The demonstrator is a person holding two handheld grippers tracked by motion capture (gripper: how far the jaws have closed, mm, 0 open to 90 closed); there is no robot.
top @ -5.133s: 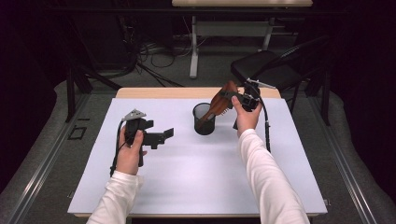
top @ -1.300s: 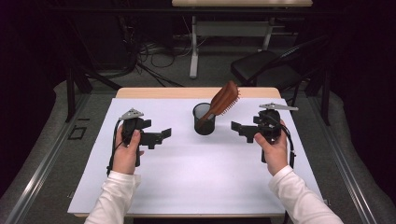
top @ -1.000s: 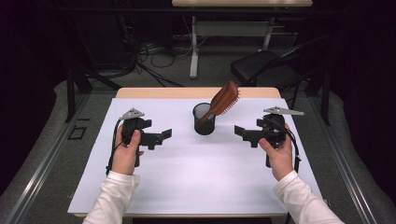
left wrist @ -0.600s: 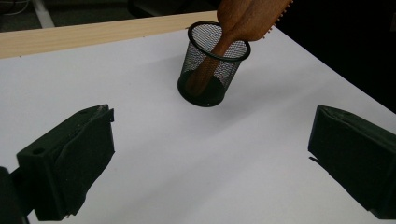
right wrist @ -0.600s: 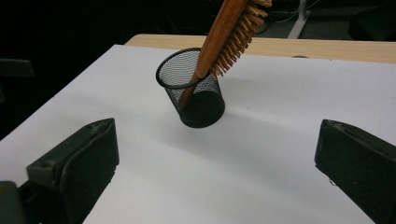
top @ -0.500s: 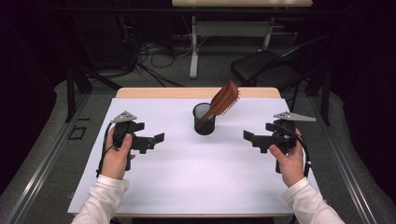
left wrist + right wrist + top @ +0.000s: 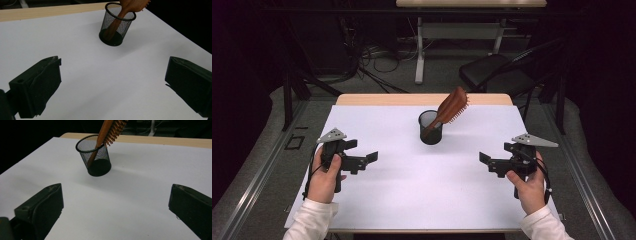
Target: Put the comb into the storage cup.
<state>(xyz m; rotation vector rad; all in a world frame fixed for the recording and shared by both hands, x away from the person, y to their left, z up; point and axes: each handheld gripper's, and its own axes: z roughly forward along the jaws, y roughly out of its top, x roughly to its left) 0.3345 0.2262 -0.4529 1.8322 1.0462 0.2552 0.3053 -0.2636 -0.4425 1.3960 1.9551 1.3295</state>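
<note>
Wooden hairbrush [image 7: 453,105] standing handle-down in black mesh cup [image 7: 430,128] near worktop [image 7: 422,195] far edge, leaning on rim, bristle head overhanging.

Left hand-held gripper [image 7: 371,157] and right hand-held gripper [image 7: 483,159] hovering released, empty, well apart at side edges, leaving cup clear.

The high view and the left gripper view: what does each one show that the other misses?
High view alone: both hands, the right tongs, a chair and cables beyond the table. Left gripper view alone: the brush handle seen through the mesh, reaching the cup's bottom. Both: the mesh cup, the wooden hairbrush leaning in it, the white table and the open left tongs.
</note>
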